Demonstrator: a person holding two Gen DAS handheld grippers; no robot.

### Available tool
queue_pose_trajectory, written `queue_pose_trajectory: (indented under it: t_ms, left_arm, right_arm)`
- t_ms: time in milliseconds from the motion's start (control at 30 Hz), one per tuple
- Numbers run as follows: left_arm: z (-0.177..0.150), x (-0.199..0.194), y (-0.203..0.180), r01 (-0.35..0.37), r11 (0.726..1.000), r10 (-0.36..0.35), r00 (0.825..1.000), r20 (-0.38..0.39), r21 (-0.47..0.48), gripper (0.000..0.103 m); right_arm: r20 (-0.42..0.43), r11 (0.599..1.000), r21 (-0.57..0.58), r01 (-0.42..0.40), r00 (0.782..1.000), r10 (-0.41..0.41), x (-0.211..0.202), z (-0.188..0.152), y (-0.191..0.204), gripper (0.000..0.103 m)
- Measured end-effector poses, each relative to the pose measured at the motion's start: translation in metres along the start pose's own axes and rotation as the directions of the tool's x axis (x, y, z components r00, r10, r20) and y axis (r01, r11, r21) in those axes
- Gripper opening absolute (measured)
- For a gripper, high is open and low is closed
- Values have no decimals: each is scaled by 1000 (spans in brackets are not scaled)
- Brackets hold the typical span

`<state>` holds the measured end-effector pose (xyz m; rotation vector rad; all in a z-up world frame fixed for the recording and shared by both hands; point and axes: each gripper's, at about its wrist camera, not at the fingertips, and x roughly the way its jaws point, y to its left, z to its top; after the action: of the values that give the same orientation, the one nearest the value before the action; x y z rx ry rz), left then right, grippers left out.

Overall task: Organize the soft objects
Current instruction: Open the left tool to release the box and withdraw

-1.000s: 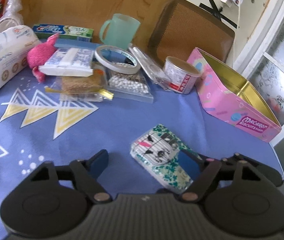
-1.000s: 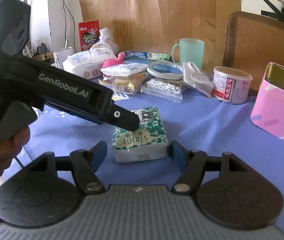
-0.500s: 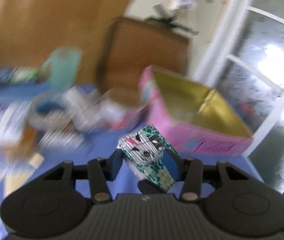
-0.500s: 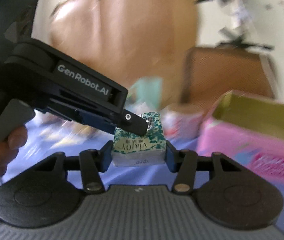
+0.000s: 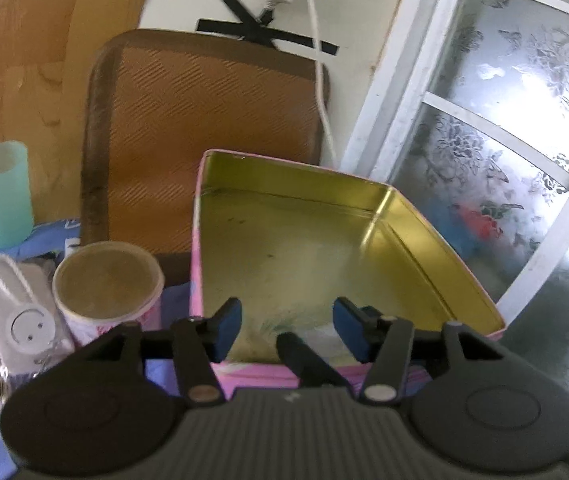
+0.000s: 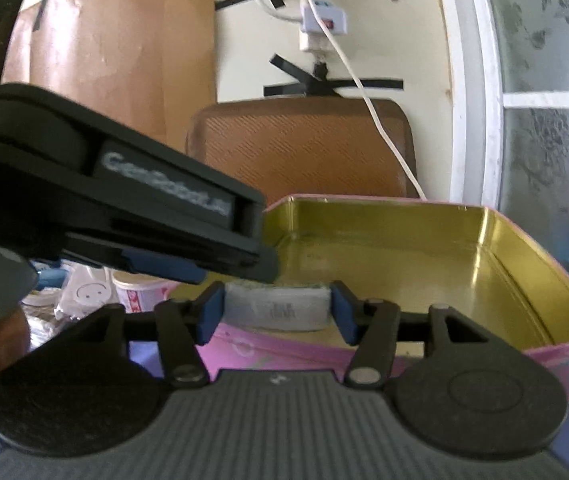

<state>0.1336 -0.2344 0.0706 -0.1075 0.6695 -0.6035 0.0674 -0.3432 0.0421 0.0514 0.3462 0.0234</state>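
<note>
A tissue pack (image 6: 276, 309), grey-white from this side with a barcode, hangs at the near rim of the open pink tin (image 6: 364, 200). My right gripper (image 6: 277, 318) is shut on it, a blue pad against each end, and its jaws are opening. My left gripper (image 6: 250, 266) reaches in from the left, its tip just above the pack. In the left wrist view the left gripper (image 5: 288, 330) is over the tin's (image 5: 284, 160) golden floor, jaws opening and nothing between the pads. A blurred white-green bit of the pack (image 5: 316, 330) shows low beside a black right fingertip (image 5: 304, 360).
A lidded paper tub (image 5: 108, 280), a white bagged plug (image 5: 24, 312) and a mint mug (image 5: 0, 196) stand left of the tin on the blue cloth. Behind it are a brown chair back (image 5: 204, 120), a white cable (image 5: 320, 80) and a frosted window (image 5: 504, 160). A hand (image 6: 4, 344) grips the left tool.
Both grippers took the pack off the blue cloth and carried it right to the pink tin. The left gripper closed on it, then let go; its pads now stand apart.
</note>
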Motion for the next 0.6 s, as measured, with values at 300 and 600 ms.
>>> queue_pose_trajectory:
  t_ms: [300, 600]
  left_arm:
    - [-38, -93, 53, -10, 999, 15, 990, 139, -40, 66]
    - [-109, -150, 140, -270, 944, 296, 947, 124, -191, 67]
  right_arm:
    - [78, 995, 9, -97, 992, 96, -21, 4, 21, 65]
    - [-58, 936, -188, -298, 954, 293, 10, -2, 116, 52]
